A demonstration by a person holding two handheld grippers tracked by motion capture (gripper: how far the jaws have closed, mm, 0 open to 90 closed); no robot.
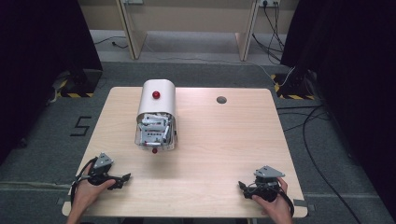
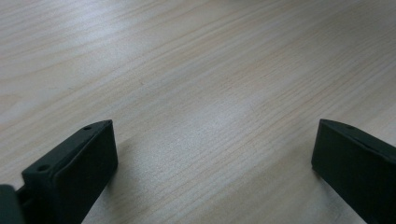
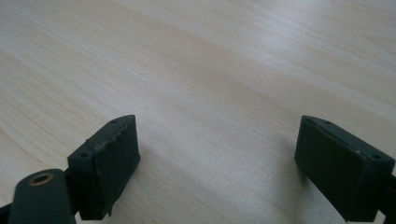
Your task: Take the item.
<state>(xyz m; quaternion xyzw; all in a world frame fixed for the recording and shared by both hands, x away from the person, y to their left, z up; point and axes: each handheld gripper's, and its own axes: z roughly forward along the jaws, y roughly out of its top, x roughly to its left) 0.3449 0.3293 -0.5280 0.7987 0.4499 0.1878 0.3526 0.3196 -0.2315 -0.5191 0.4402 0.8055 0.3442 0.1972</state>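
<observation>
While both grippers are rested at the near edge of the worktop (image 1: 224,140), nothing is gripped by either. The left gripper (image 1: 122,179) is held at the near left corner, its jaws pointed toward the middle of the near edge; in the left gripper view (image 2: 212,158) they are seen spread wide, with bare wood grain between them and nothing pressed by the pads. The right gripper (image 1: 243,186) is held at the near right corner, turned inward toward the left one — the two are kept well apart. In the right gripper view (image 3: 217,158) its jaws are likewise seen wide apart over bare wood, with nothing between them. Farther back, left of the worktop's centre line, a bread-bin-shaped box (image 1: 157,116) is set lengthwise, well apart from both grippers. Its white curved lid (image 1: 159,98), with a red knob (image 1: 156,94) on top, is seen at the far end; at the near end a clear part is shown, through which grey and white items — too small to be told — are seen. A second red knob (image 1: 154,150) is seen at the box's near edge. Toward the far right corner, a small round grey hole cover (image 1: 221,99) is set in the worktop.
</observation>
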